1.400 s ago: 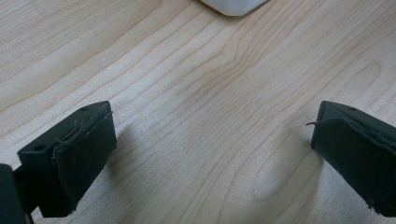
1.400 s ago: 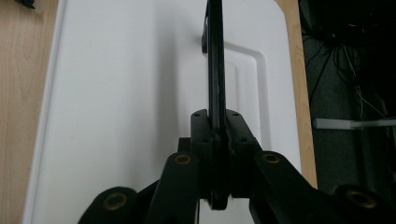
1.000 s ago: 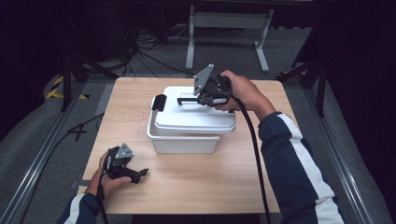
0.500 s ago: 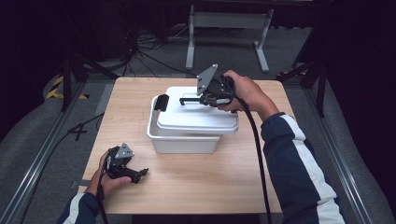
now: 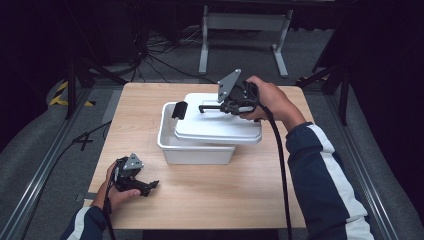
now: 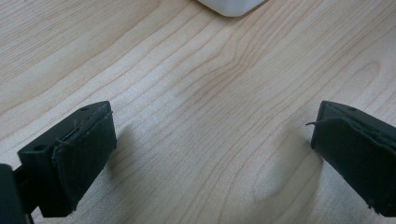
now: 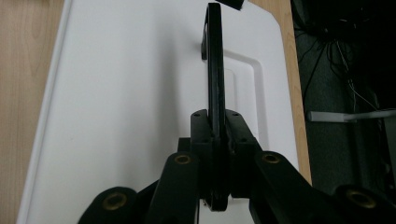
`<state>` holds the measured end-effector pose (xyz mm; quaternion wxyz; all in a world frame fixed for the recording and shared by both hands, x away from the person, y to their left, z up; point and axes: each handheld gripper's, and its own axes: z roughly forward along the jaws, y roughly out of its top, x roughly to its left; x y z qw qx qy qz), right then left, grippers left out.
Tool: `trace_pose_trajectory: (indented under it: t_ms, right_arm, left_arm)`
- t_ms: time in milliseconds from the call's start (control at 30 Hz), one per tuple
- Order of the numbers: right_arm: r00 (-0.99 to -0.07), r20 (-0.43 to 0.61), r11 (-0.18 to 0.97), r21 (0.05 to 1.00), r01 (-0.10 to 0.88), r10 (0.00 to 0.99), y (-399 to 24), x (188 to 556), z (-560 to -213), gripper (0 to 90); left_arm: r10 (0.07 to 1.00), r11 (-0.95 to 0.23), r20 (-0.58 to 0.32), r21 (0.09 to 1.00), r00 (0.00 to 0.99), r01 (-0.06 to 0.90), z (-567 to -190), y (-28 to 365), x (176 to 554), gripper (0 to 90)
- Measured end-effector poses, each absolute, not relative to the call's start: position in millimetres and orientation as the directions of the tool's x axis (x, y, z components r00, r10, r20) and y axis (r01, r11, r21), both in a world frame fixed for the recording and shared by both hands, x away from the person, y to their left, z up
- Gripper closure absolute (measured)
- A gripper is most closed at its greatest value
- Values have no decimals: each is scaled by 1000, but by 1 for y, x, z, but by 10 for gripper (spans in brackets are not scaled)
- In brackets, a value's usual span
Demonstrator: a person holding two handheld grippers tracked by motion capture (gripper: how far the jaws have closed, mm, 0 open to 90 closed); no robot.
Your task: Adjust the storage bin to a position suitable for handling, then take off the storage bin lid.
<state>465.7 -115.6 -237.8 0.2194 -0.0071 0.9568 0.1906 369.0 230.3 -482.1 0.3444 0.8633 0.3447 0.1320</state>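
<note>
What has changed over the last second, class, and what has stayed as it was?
The lid, gripped by its black handle in the right gripper, has shifted rightward, uncovering more of the white bin at its left end. The left gripper rests open on the table, unmoved.

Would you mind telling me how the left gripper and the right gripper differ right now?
The left gripper has its jaws wide open with nothing between them, while the right gripper is shut on the black handle of the white lid. The left gripper sits low by the table's near edge; the right gripper is held up over the bin. Both are black and each is held in one hand.
</note>
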Motion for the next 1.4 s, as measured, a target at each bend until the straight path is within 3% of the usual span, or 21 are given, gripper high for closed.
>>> trace_pose_trajectory:
  t_ms: [1400]
  right_arm:
    - [-860,-415,883,462,82,296,-273,441,-240,845]
  left_arm:
    - [690,-518,-15,687,723,509,-483,230,369,5]
